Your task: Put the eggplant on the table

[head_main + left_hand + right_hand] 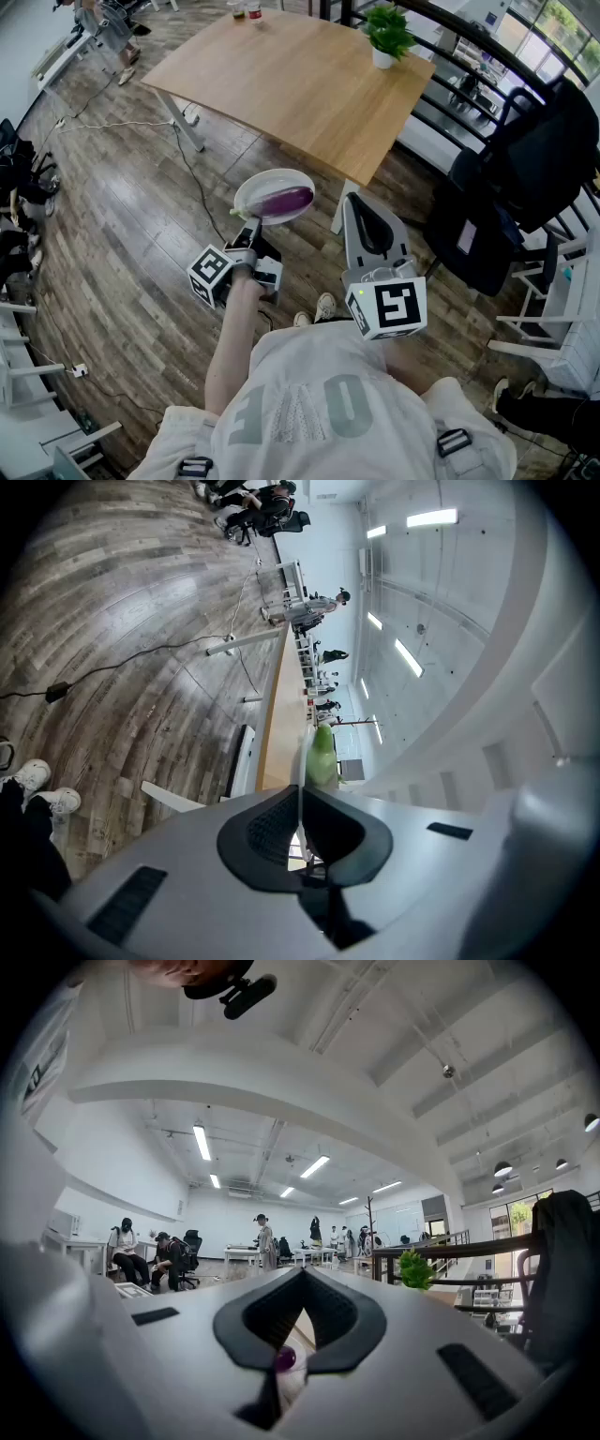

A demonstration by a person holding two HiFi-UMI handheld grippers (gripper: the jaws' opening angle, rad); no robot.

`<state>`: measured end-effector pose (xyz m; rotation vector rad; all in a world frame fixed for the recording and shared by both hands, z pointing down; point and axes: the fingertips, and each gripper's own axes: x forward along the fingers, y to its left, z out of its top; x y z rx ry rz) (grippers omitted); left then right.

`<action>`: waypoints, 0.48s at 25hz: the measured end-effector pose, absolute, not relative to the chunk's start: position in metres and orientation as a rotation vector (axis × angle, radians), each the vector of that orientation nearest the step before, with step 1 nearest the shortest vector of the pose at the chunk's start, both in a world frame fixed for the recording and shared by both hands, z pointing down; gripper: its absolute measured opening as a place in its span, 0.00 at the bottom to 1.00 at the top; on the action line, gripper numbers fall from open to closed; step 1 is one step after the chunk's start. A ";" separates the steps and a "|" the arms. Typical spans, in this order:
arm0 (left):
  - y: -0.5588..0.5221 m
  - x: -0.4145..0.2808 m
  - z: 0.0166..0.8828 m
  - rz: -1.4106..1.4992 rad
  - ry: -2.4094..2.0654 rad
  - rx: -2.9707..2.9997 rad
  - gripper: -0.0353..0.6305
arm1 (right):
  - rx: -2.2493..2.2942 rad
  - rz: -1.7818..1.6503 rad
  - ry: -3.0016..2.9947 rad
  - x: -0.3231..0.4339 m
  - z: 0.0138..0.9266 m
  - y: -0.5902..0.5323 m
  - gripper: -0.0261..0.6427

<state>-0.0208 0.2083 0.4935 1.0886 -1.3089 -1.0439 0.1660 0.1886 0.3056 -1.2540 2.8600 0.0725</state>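
A purple eggplant (286, 200) lies on a white plate (255, 190) held above the wooden floor, just short of the near corner of the light wooden table (309, 84). My left gripper (250, 225) is shut on the plate's near rim; in the left gripper view its jaws (300, 794) pinch a thin white edge. My right gripper (349, 199) is shut and empty, level, to the right of the plate. Through the gap under its closed tips (302, 1272) a bit of the eggplant (285, 1360) shows.
A potted green plant (387, 36) stands on the table's far right corner, and small bottles (246, 11) on its far edge. Black bags and a chair (525, 169) crowd the railing at right. A cable (187, 169) runs across the floor by the table leg.
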 end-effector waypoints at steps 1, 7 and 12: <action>0.208 -0.020 0.493 -1.044 -1.304 1.089 0.08 | -1.251 0.069 2.862 0.164 0.306 0.188 0.07; 0.207 -0.019 0.490 -1.052 -1.294 1.083 0.08 | -1.242 0.053 2.870 0.160 0.310 0.184 0.07; 0.206 -0.021 0.489 -1.066 -1.304 1.081 0.08 | -1.242 0.029 2.873 0.161 0.317 0.179 0.07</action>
